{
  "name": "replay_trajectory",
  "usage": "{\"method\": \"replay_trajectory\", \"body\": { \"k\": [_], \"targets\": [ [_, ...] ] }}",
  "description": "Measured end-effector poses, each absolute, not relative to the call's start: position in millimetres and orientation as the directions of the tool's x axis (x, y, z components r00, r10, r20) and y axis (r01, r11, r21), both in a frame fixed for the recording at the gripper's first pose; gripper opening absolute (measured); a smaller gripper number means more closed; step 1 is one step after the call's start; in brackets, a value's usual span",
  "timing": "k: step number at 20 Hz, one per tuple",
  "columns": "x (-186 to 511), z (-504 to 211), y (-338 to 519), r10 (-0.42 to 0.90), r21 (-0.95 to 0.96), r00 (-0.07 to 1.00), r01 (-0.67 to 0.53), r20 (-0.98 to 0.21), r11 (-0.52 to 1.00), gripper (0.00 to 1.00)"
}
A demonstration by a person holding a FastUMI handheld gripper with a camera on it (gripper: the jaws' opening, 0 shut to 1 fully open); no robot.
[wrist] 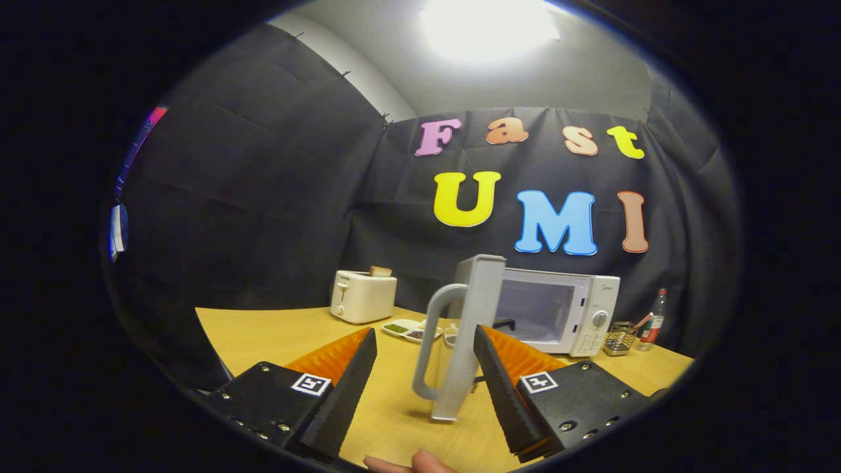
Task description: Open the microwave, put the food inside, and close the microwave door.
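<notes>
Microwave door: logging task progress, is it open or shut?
Open: the microwave door stands swung out edge-on between the open claw fingers, cavity exposed.

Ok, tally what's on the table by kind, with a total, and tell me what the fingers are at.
Appliances: 2, microwave with door open, toaster
Dishes: 1, plate
Bottles: 1, bottle
Baskets: 1, basket
Total: 5
Gripper: fingers open, the door's edge between them, untouched.

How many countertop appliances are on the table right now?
2: a toaster at the table's far left, and the microwave to its right, door swung open between the open gripper fingers.
</notes>
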State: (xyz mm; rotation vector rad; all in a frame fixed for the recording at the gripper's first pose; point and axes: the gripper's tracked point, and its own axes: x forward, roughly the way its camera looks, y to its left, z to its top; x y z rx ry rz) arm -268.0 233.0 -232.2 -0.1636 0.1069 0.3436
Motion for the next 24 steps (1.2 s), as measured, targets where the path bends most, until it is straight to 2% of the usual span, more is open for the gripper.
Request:
{"method": "replay_trajectory", "body": {
  "k": [13, 17, 20, 24],
  "targets": [
    [-230, -301, 35, 0.191, -0.155, 0.904, -0.266, -0.383, 0.951, 0.9],
    [-239, -336, 3, 0.217, -0.092, 0.802, -0.319, -0.556, 0.943, 0.9],
    [-240, -345, -15, 0.22, -0.029, 0.745, -0.305, -0.629, 0.952, 0.9],
    [-251, -370, -16, 0.252, 0.023, 0.633, -0.347, -0.732, 0.938, 0.9]
  ]
}}
